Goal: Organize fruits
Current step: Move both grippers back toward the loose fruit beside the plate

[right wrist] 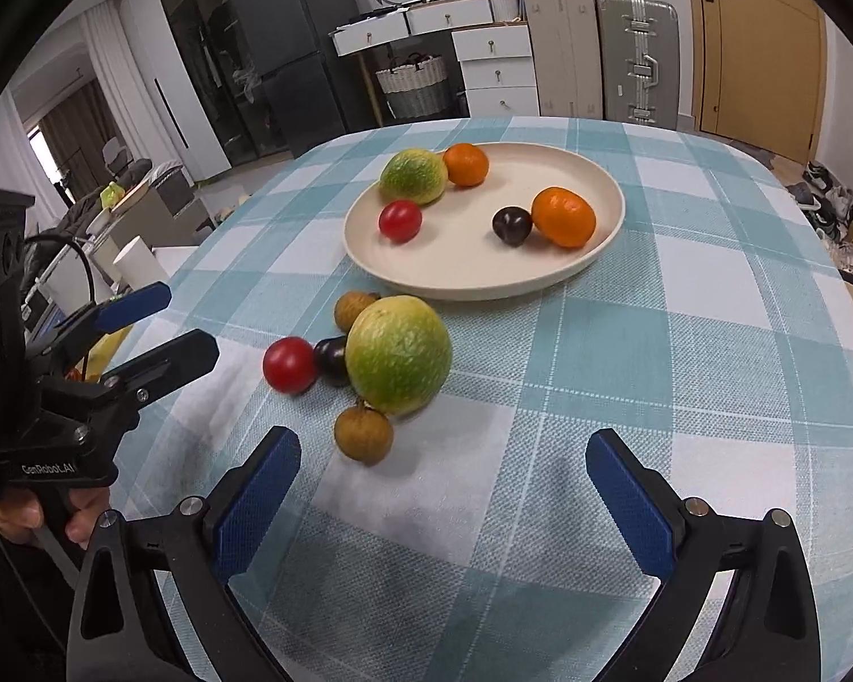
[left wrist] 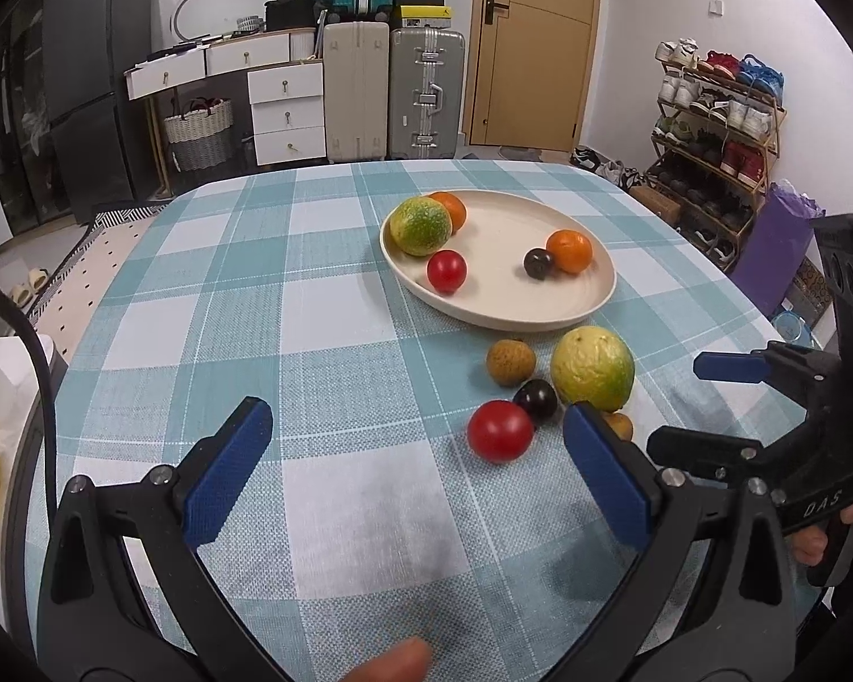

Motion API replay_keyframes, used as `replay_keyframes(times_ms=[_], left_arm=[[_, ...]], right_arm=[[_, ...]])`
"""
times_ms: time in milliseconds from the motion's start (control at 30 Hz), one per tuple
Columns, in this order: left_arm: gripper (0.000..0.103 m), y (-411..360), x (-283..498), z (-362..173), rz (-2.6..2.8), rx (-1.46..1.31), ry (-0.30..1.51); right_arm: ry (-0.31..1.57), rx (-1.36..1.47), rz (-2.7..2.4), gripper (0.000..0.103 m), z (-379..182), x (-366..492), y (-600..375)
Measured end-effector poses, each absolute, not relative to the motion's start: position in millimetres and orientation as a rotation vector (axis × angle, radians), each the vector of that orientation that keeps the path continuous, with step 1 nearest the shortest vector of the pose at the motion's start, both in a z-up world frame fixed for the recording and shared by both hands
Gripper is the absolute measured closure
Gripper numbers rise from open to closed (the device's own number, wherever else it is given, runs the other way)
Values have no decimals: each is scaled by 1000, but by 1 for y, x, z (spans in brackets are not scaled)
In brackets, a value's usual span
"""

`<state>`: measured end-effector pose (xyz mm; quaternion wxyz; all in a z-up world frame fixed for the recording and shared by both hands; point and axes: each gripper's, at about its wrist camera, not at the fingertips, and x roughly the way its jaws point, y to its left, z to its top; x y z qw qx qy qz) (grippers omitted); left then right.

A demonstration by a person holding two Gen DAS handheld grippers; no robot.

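A cream plate point(right wrist: 546, 278) sits on the table with the blue and white checked cloth point(right wrist: 682, 341). On the plate are a green-yellow citrus fruit point(right wrist: 414, 176), two oranges point(right wrist: 466, 165) point(right wrist: 563, 217), a red tomato point(right wrist: 400, 220) and a dark plum point(right wrist: 512, 225). The middle of the plate is bare.

More fruit lies on the cloth, just in front of the plate's near rim. A big green-yellow citrus fruit point(right wrist: 399, 355) touches a dark plum point(right wrist: 331, 361), and a red tomato point(right wrist: 290, 365) touches that plum. One brown longan point(right wrist: 353, 308) sits behind the big fruit, near the plate rim. Another brown longan point(right wrist: 364, 433) sits in front of it.

The left gripper point(left wrist: 418, 472) is wide apart and holds nothing. Its right finger point(left wrist: 605, 477) is close to the red tomato and hides part of a longan. The right gripper point(right wrist: 443, 503) is wide apart too and holds nothing. The front longan is just ahead of its left finger point(right wrist: 256, 503).

The cloth to the right of the fruit pile is bare. The far table edge is well behind the plate.
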<state>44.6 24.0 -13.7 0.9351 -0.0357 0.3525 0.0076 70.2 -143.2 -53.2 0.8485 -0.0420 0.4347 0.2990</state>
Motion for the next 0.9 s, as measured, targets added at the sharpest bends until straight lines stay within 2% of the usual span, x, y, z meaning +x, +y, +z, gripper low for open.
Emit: replay_keyframes(times_ms=[267,400,567,667,733,900], left_arm=[[1,22,46,-22,4,-63,751],[1,25,48,-26,8,-70,762],[4,34,51,-31,9,-108,784],[4,37,51,-34,2,-121,790],[4,37,52,-36,-3,-124,797],[5,36,53,-40,-14,-122,811]], right_arm=[[937,-75,664,4,-58,68,-135],[954,-83,703,21,-62,65,-128],[959,-79,741,27,-64,63,-122],[961,-80,754,34,-66,63,-118],[962,-78,763,43,-66,63,-116],[958,-88,775,52,-66,62,-111]])
